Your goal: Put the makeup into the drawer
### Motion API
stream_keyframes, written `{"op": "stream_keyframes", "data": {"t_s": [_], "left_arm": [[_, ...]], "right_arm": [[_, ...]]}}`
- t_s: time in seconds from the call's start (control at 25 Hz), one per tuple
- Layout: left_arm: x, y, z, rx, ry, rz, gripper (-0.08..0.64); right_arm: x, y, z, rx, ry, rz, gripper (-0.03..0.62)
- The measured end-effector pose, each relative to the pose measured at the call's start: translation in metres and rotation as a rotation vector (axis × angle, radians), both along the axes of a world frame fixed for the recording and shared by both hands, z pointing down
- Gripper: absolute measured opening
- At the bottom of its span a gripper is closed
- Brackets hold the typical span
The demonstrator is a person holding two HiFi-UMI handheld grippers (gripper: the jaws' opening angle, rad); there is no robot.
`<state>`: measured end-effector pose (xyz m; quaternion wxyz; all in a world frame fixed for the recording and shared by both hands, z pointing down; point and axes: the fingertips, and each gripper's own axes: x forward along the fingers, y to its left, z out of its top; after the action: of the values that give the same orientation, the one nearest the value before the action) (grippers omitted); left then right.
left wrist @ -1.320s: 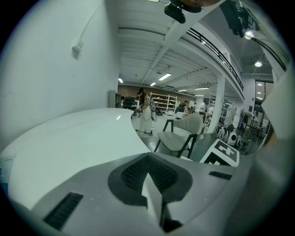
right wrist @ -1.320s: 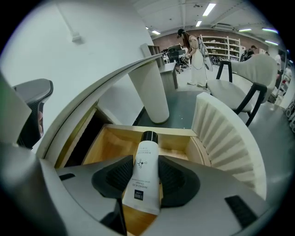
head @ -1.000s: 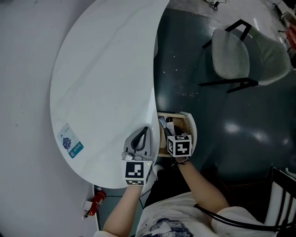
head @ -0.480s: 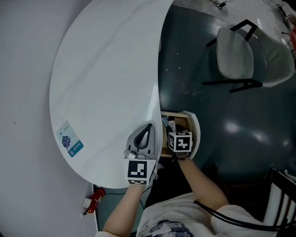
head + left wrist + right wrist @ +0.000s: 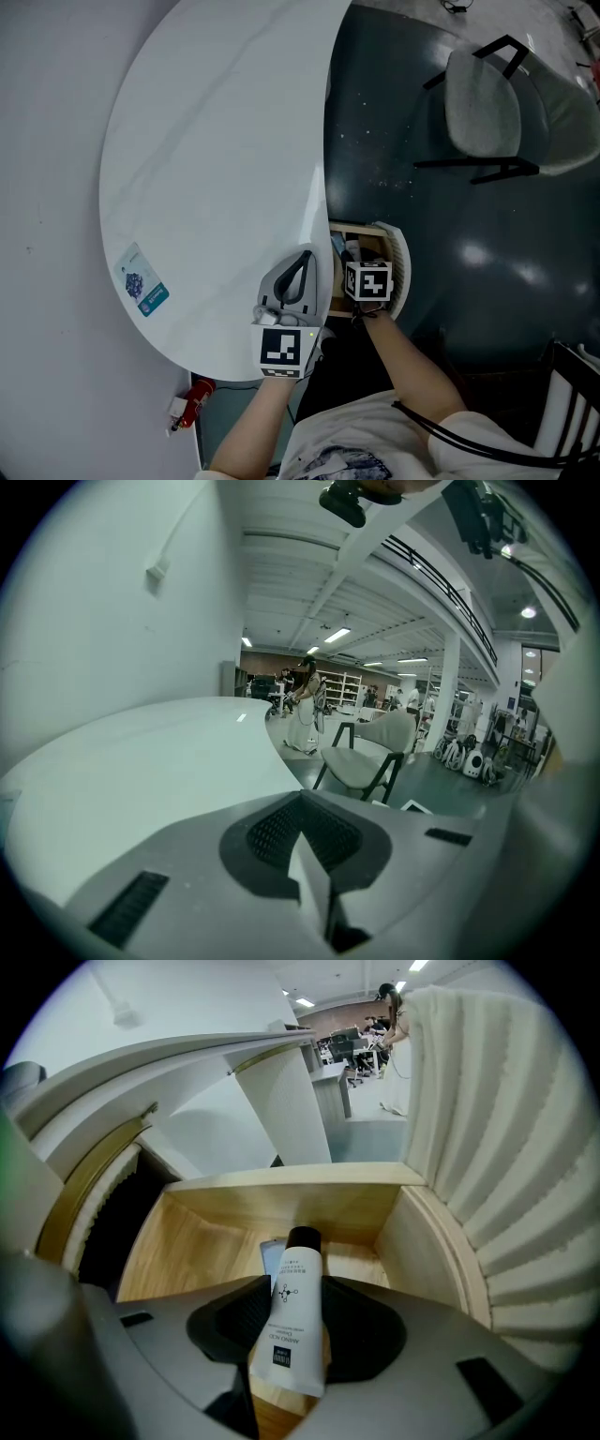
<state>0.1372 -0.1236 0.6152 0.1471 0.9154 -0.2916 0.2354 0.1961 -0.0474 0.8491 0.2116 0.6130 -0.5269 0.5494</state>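
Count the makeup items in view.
2. A white tube held in the right gripper, pointing into the drawer; a flat grey item on the drawer floor behind it. More may be hidden.

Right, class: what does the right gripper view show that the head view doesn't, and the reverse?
Only the right gripper view: the white tube, black-capped, clamped in the right gripper. Only the head view: the grey chair and the blue label on the round table. Both: the open wooden drawer.

Round white table (image 5: pixel 216 169) — small blue-and-white card (image 5: pixel 143 286) near its left edge — open wooden drawer (image 5: pixel 309 1206) at its rim
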Motion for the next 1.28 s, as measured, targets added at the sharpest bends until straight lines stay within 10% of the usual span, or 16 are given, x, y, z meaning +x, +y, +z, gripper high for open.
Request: {"op": "stream_keyframes", "data": {"t_s": [1.28], "left_arm": [[-0.023, 0.005, -0.02, 0.039, 0.012, -0.02, 0.035]], "right_arm": [[-0.006, 0.0, -0.039, 0.074, 0.061, -0.002, 0.183]]}}
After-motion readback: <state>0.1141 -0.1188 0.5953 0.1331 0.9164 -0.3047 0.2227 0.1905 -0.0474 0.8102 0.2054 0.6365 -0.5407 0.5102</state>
